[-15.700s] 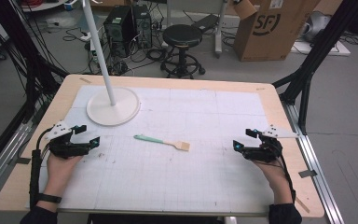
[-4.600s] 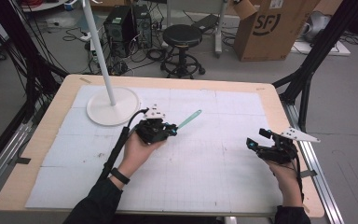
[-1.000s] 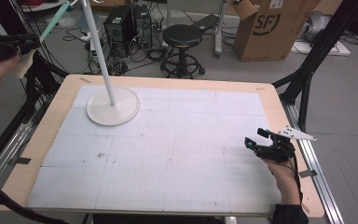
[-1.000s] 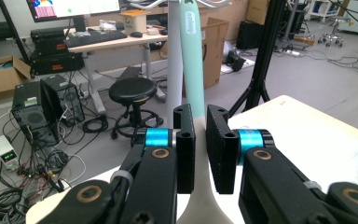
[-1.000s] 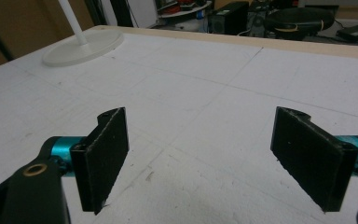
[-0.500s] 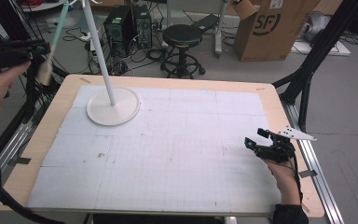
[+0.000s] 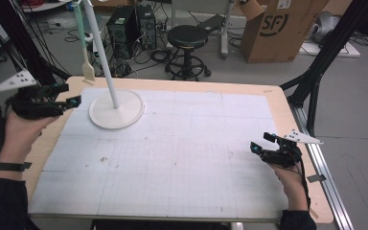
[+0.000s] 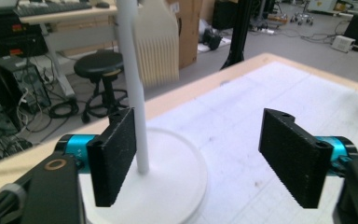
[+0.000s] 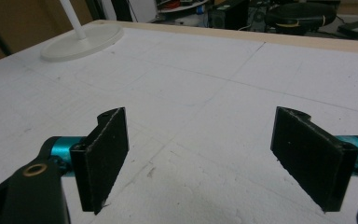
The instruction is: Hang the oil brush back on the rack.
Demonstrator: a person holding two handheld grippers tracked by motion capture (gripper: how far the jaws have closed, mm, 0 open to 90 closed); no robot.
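- Brush [image 7: 85, 43] hangs bristles-down from the stand [image 7: 116, 109], beside its pole (teal handle up).
- Left gripper [image 7: 69, 96]: jaws just opened wide, nothing between; brush above them, apart.
- Right gripper [image 7: 259, 143]: jaws spread, empty, over the table [image 7: 196, 158].

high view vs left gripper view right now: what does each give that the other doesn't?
High view adds: the brush's mint-green handle, hanging high beside the white pole stand with round base, and the person's left hand gripping the tool.
Left gripper view adds: a close look between the pads of the left gripper; its jaws have just been opening and stand wide apart with nothing between them.
Both: the stand, the brush's cream bristle head, the black round stool, the white gridded mat.
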